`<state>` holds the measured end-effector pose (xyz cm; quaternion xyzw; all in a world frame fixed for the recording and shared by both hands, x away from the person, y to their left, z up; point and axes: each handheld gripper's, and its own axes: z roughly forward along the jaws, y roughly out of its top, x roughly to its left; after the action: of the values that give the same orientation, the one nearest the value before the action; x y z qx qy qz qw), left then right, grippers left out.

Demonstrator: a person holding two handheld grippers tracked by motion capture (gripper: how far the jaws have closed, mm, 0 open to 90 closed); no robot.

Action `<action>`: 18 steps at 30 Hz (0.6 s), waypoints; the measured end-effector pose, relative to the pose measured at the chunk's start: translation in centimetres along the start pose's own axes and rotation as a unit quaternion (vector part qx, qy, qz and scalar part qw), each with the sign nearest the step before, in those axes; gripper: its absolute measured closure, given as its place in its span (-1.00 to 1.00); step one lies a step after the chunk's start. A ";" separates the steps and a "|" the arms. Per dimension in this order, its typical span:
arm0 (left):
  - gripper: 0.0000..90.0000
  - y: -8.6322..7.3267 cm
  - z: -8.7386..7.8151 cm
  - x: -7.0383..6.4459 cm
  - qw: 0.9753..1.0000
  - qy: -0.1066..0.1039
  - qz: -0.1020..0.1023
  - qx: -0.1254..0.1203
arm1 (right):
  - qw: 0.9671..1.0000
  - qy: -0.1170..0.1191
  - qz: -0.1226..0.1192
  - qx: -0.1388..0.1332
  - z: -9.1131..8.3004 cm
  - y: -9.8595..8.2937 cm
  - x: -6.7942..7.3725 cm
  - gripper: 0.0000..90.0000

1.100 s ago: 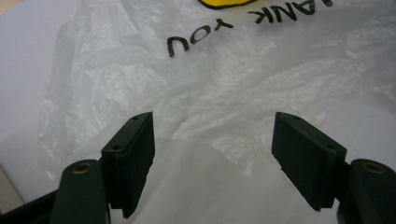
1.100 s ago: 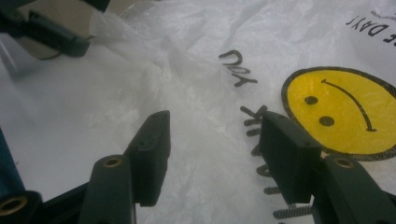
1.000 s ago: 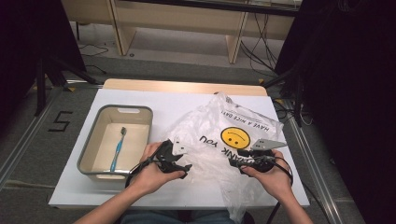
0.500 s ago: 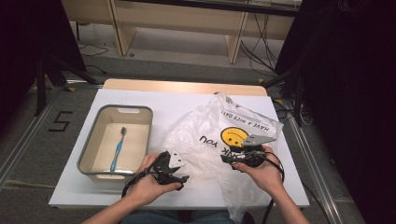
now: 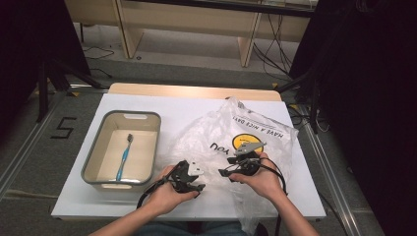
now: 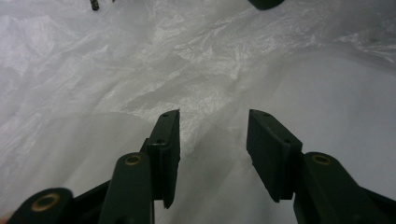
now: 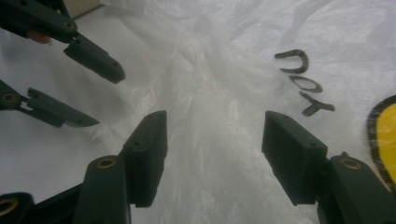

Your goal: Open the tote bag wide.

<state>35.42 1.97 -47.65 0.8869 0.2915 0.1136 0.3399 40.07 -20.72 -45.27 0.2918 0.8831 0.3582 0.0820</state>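
White table (image 5: 187,110) carries a grey tub (image 5: 96,169) at left; crumpled plastic bag (image 5: 255,130) at right.

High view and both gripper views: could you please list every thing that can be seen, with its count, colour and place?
Table: one, white top with a wooden far edge, centre of the high view.
Tub: one, grey rim and pale inside, on the left part of the table.
Toothbrush: one, blue handle with a dark head, lying inside the tub.
Plastic bag: one, clear with black letters and a yellow round face, crumpled on the right part of the table.
Wooden furniture: pale brown, on the floor beyond the table.
Cables: several, black, on the floor beyond the table.
Left gripper: one, black, open, over the bag's near edge.
Right gripper: one, black, open, over the bag.
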 end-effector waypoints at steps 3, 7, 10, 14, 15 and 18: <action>0.35 0.0 0.6 0.5 1.000 -0.007 -0.008 0.009 | 1.000 0.004 -0.003 0.019 0.8 0.0 0.1 -0.10; 0.50 0.1 1.1 1.0 1.000 -0.009 -0.015 0.007 | 0.999 0.011 -0.010 0.039 1.8 -0.1 0.1 -0.10; 0.55 0.2 1.2 1.0 1.000 -0.008 -0.014 0.011 | 0.999 0.012 -0.011 0.051 2.3 -0.2 0.1 -0.08; 0.58 0.3 1.2 0.9 1.000 -0.003 -0.020 0.016 | 0.998 0.009 -0.001 0.064 2.5 -0.4 -0.1 0.04; 0.59 0.3 1.2 0.9 1.000 -0.002 -0.021 0.017 | 0.998 0.010 0.002 0.068 2.5 -0.5 -0.2 0.08; 0.62 0.4 1.3 0.9 1.000 -0.002 -0.024 0.019 | 0.997 0.007 0.001 0.070 2.6 -0.6 -0.4 0.20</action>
<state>36.77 1.59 -48.34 0.8860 0.3141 0.0985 0.3265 41.02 -19.76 -47.63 0.2953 0.9063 0.2974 0.0543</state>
